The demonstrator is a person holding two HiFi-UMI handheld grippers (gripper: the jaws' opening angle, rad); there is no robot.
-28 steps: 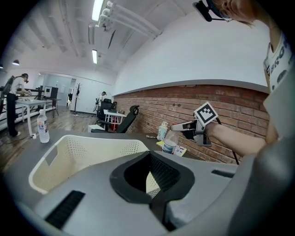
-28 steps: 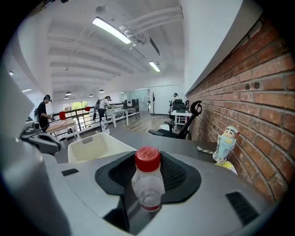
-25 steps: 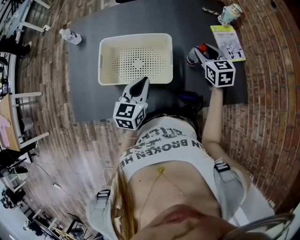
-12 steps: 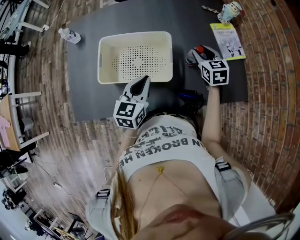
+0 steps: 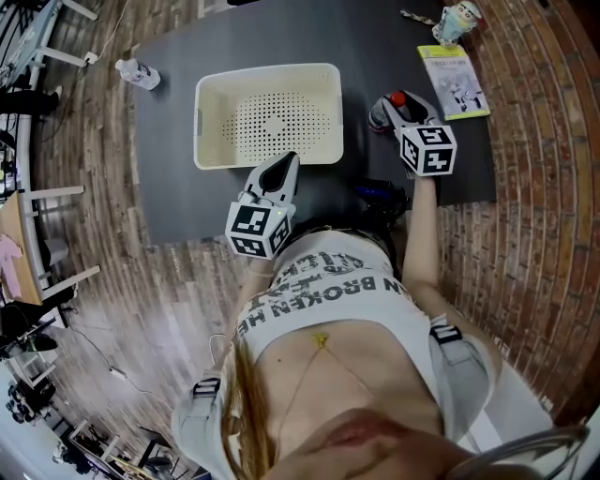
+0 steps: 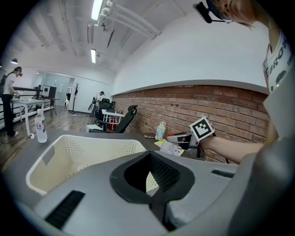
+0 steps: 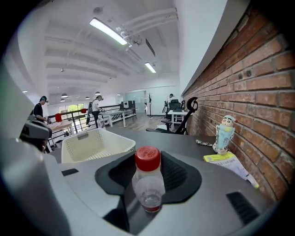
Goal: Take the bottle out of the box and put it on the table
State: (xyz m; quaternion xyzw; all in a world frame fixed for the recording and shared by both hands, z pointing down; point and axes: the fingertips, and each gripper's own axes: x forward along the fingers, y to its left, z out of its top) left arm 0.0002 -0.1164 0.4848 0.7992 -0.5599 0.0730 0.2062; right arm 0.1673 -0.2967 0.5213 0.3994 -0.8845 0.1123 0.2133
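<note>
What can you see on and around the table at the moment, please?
Table: one, dark grey, centre of the head view.
Basket: one, cream, perforated, mid-table, empty.
Bottle: one, clear with red cap, held just right of the basket.
Second bottle: one, clear, table's far left corner.
Booklet: one, yellow and white, far right.
Figurine: one, pale blue, beyond the booklet.
Left claw: one, grey, shut, empty, near the basket's front wall.
Right claw: one, grey, gripping the bottle.
</note>
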